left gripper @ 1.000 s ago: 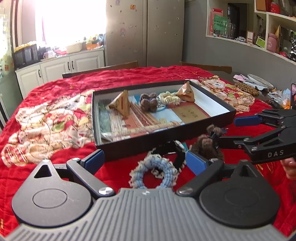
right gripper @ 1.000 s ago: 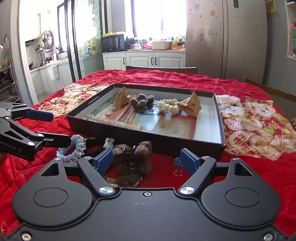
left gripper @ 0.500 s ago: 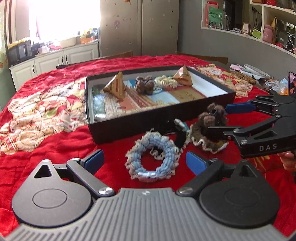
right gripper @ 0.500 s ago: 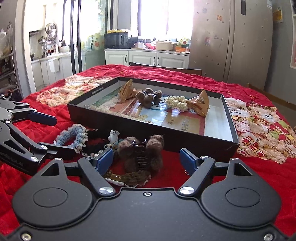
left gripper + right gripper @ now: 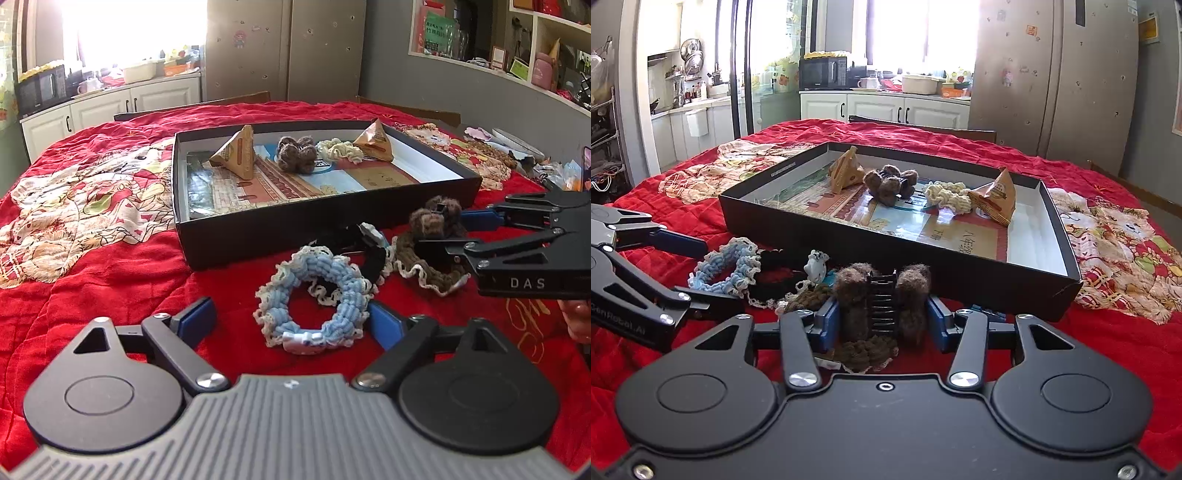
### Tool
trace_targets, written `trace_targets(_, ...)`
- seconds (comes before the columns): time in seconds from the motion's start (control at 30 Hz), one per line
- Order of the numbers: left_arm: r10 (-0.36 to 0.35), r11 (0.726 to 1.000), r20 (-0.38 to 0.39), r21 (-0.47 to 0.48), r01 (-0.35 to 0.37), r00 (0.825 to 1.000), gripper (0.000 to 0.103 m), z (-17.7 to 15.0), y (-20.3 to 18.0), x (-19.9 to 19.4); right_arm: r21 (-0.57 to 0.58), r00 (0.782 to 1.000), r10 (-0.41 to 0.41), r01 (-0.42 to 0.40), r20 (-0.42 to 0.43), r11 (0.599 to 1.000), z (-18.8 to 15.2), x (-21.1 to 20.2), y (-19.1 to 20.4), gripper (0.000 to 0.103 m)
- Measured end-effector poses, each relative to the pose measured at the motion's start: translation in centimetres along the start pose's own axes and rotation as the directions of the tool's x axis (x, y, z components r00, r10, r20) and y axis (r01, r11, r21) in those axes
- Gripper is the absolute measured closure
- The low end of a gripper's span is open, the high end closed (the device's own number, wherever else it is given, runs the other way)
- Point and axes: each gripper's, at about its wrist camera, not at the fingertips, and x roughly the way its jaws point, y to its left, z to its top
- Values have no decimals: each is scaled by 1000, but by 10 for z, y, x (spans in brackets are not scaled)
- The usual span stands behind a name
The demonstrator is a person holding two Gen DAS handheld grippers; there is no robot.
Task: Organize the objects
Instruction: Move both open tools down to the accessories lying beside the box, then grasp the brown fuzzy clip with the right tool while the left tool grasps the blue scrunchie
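A black shallow box [image 5: 325,229] [image 5: 960,266] lies on the red quilt and holds two triangular packets [image 5: 236,155], a brown fuzzy clip [image 5: 295,151] and a cream scrunchie [image 5: 338,149]. In front of it lie a blue scrunchie [image 5: 314,299] [image 5: 726,266], a black scrunchie [image 5: 369,251] and a brown scrunchie [image 5: 432,269]. My right gripper [image 5: 882,317] [image 5: 439,230] is shut on a brown fuzzy hair clip [image 5: 882,295] [image 5: 436,218] just above the brown scrunchie. My left gripper [image 5: 291,321] [image 5: 701,269] is open around the blue scrunchie.
The red quilt [image 5: 92,266] with cartoon patches covers the table. Clutter and a plate [image 5: 517,144] lie at the far right edge. Wooden chair backs [image 5: 923,127] stand behind the table. Kitchen cabinets and a fridge are beyond.
My right gripper has closed on the brown fuzzy clip, which was between open fingers before. My left gripper has pulled back slightly, and the blue scrunchie sits further forward between its fingers.
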Motion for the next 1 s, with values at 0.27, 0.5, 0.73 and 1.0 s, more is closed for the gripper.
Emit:
trace_targets(0.27, -10, 1000, 0, 6, 10, 1000, 21, 0, -1, 1, 1, 1000, 1, -1, -1, 1000, 0, 0, 0, 59)
trace_targets(0.5, -16, 1000, 4, 14, 16, 1000, 35, 0, -2, 1, 3, 1000, 2, -2, -2, 1000, -1, 0, 0, 61)
trace_targets(0.73, -15, 1000, 8, 26, 15, 1000, 49, 0, -4, -1, 3, 1000, 4, -4, -2, 1000, -2, 0, 1, 62)
trace_targets(1.0, -13, 1000, 8, 1, 13, 1000, 69, 0, 0, -4, 25, 1000, 14, -14, 2, 1000, -3, -2, 0, 64)
